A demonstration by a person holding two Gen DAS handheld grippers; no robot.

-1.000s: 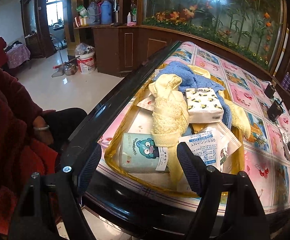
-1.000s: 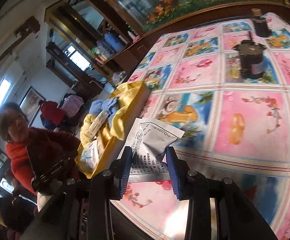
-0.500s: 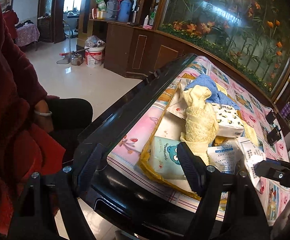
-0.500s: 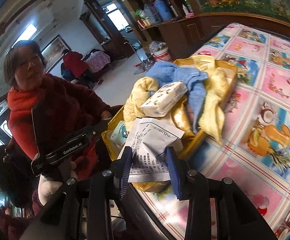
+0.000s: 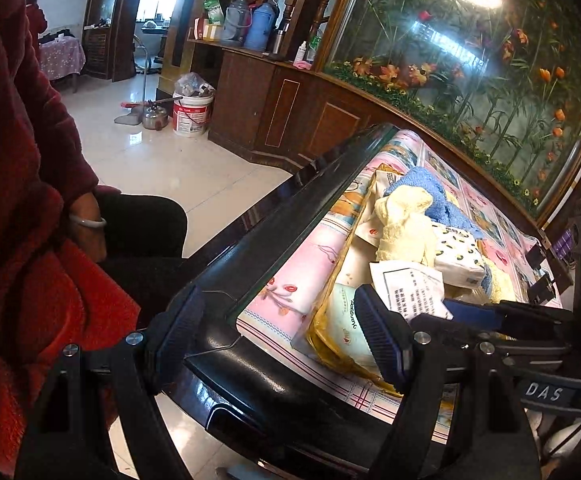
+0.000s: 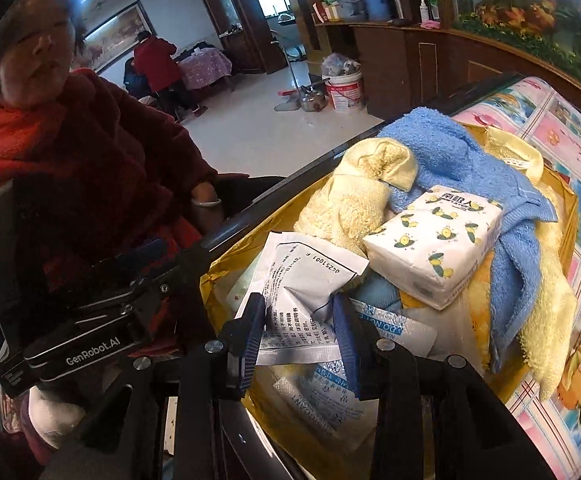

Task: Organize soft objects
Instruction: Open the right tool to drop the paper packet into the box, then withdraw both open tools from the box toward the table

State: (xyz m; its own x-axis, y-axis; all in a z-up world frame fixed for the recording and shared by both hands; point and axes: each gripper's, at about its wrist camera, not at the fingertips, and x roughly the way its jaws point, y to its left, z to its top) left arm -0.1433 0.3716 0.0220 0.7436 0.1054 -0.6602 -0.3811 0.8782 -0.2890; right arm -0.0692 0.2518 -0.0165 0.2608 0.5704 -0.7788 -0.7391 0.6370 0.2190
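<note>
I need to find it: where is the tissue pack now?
In the right wrist view, the tissue pack lies right of centre, on the blue towel in the yellow tray.

In the tray [image 6: 569,216], a tissue pack [image 6: 434,248] lies on towels [image 6: 462,160], sachets [image 6: 330,396] in front.

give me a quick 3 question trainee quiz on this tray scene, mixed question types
1. True or false: the left gripper holds a towel.
2. What does the right gripper grip? A) white printed packet B) blue towel C) tissue pack
3. Fill in: the tissue pack lies partly on the ____ towel in the yellow tray.

Key: 1 false, its jaws stand open and empty over the table's corner; 2 A; 3 blue.
</note>
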